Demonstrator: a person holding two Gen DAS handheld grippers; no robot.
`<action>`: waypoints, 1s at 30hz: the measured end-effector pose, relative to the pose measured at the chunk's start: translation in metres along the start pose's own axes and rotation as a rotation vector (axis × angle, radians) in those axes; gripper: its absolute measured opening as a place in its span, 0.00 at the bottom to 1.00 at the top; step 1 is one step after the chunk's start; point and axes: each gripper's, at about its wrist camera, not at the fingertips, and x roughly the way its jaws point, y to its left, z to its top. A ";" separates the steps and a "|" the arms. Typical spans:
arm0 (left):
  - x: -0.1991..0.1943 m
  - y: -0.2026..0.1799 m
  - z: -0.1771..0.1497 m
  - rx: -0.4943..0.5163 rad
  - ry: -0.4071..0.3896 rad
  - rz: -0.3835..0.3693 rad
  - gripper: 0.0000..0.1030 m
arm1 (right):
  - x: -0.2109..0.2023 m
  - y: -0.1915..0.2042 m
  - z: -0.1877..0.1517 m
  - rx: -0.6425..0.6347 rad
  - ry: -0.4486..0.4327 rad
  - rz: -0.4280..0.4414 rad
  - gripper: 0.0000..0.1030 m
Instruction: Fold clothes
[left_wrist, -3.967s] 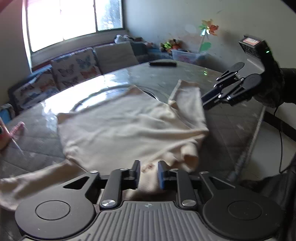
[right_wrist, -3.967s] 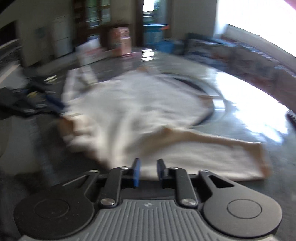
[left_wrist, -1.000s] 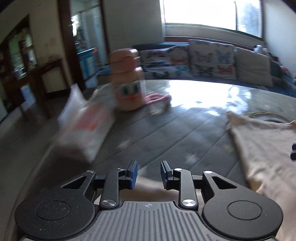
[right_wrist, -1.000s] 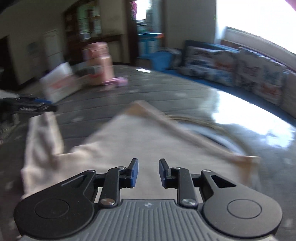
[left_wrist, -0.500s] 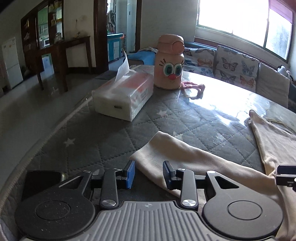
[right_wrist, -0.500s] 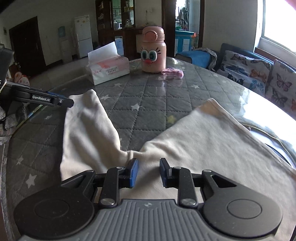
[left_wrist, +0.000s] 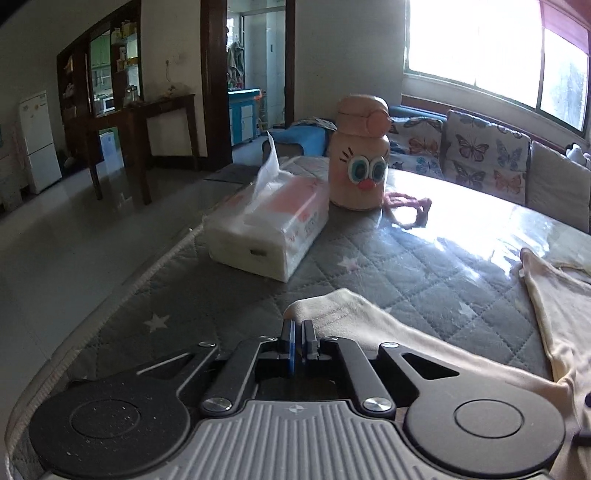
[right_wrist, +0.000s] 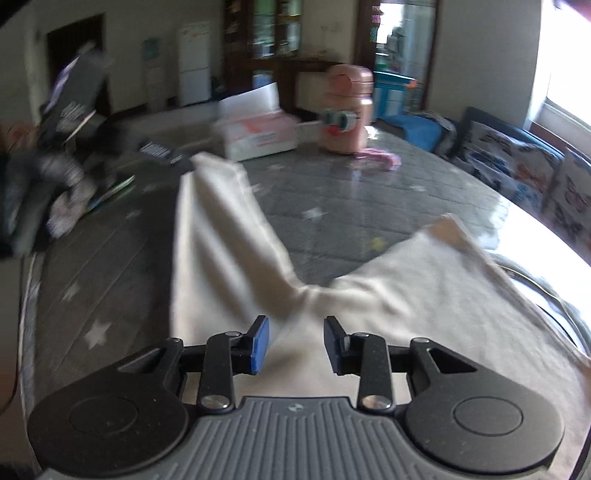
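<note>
A cream long-sleeved top (right_wrist: 424, 280) lies on the grey quilted table cover (left_wrist: 406, 266). Its sleeve (left_wrist: 388, 325) stretches toward the table's left edge. My left gripper (left_wrist: 297, 326) is shut on the sleeve's cuff (left_wrist: 317, 308). In the right wrist view the sleeve (right_wrist: 221, 236) is lifted at the cuff, next to the blurred left gripper (right_wrist: 159, 151). My right gripper (right_wrist: 296, 341) is open, its jaws either side of the cloth where the sleeve meets the body.
A tissue box (left_wrist: 269, 225), a pink cartoon-faced bottle (left_wrist: 360, 155) and a pink cord (left_wrist: 410, 206) stand at the far side. The table edge (left_wrist: 122, 291) runs along the left. A sofa with butterfly cushions (left_wrist: 480, 158) is behind.
My left gripper has closed on the sleeve cuff and the sleeve end has lifted off the table. My right gripper's jaws have opened wider and the view has shifted left.
</note>
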 end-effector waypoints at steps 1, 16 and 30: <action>0.000 0.001 -0.001 -0.005 0.005 -0.004 0.04 | 0.001 0.004 -0.002 -0.010 0.003 0.006 0.33; -0.007 -0.003 -0.015 -0.078 0.049 -0.045 0.39 | -0.026 0.030 -0.016 -0.037 -0.011 -0.009 0.35; -0.015 -0.011 -0.007 -0.103 -0.014 -0.037 0.02 | -0.033 0.038 -0.033 -0.007 -0.058 -0.050 0.34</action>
